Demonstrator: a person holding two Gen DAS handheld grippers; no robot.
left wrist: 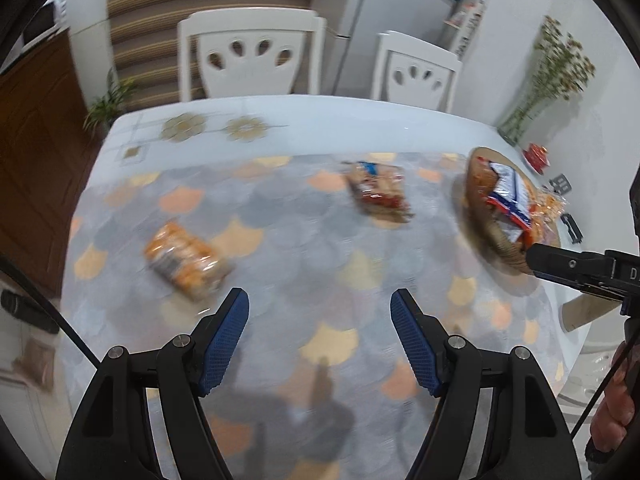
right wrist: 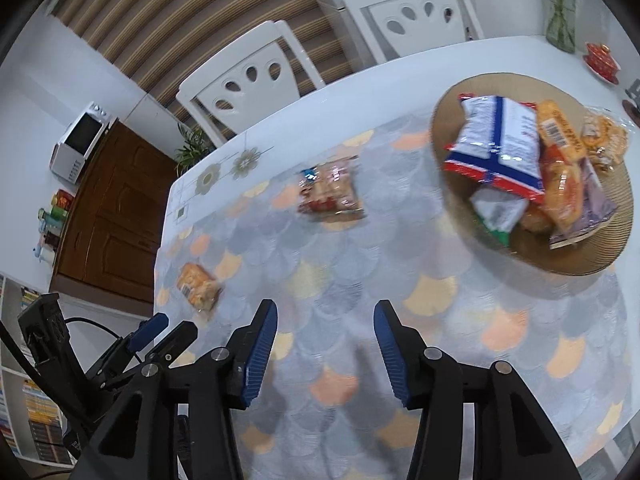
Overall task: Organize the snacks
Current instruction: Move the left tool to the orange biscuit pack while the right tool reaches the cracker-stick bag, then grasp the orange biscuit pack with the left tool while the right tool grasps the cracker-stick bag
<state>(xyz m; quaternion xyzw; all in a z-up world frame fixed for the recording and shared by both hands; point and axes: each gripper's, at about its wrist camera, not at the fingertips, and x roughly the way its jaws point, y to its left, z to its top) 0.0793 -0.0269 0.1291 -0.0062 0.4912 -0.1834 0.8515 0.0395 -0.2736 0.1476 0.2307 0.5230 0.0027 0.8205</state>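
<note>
While both views are motion-blurred, layout is readable. Left to right across table [right wrist: 400, 68], white top w/ scale-pattern mat [right wrist: 360, 280] in grey, peach, yellow:

- Far left, off table: brown wood cabinet [right wrist: 116, 208], microwave [right wrist: 80, 140] on top, small potted plant [right wrist: 192, 148] at its corner.
- Orange snack pack [left wrist: 184, 256], clear wrapper, lies flat on mat near left edge. Nothing touching it.
- Left gripper [left wrist: 320, 324]: blue pads spread wide, jaws empty, only mat visible between them. Orange pack sits just ahead and left of its left finger, apart from it.
- Red-and-tan snack pack [left wrist: 376, 192], blue mark at top end, lies flat mid-mat, well apart from orange pack and from both grippers.
- Right gripper [right wrist: 326, 324]: jaws parted, narrower gap than left's, nothing between pads. Hangs over bare mat.
- Round woven tray [right wrist: 592, 256], right side of table, partly on mat, partly on white top. Holds pile of snacks: white bag w/ red-blue stripes [right wrist: 496, 148] on top, orange packs [right wrist: 560, 168] beside it, a green-white pack [right wrist: 496, 216] poking from under; others too jumbled to ID.
- Beyond tray, far right: red-white cup [right wrist: 600, 60] and glass vase w/ stems [right wrist: 560, 20].

Two white chairs [right wrist: 248, 84] stand at table's far edge. In left wrist view, right gripper's black arm crosses in front of tray rim; contact can't be told.
</note>
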